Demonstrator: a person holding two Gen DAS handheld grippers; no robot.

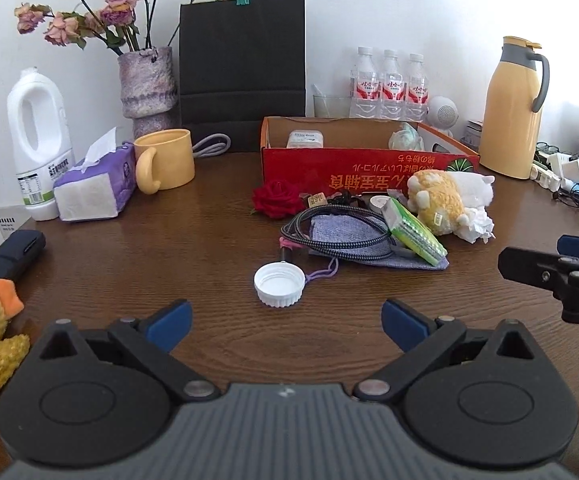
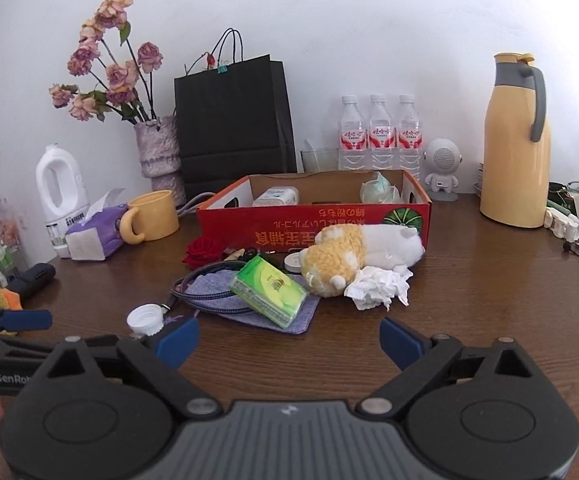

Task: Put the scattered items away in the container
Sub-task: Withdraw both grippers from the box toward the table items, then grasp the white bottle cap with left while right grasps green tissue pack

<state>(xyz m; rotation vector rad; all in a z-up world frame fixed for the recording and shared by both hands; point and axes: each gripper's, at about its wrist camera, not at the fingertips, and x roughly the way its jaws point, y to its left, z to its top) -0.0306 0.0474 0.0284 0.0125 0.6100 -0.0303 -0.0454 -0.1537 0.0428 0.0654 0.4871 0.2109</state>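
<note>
left wrist view: the left gripper point(image 1: 287, 322) stands wide apart with nothing between its blue pads, low over the wooden table point(image 1: 129, 264). the white bottle cap point(image 1: 279, 284) lies just ahead of the gap, apart from both pads. beyond it sits the pile of cable point(image 1: 337, 226), grey pouch point(image 1: 369, 236), green tissue pack point(image 1: 415, 230) and plush toy point(image 1: 445, 196), in front of the red box point(image 1: 369, 160).

right wrist view: the right gripper point(image 2: 289, 340) is spread wide and empty too. the green tissue pack point(image 2: 269, 290) lies just ahead of the gap, the crumpled tissue point(image 2: 377, 288) ahead to the right, the bottle cap point(image 2: 145, 320) beside the left pad, the red box point(image 2: 313, 220) behind.
</note>
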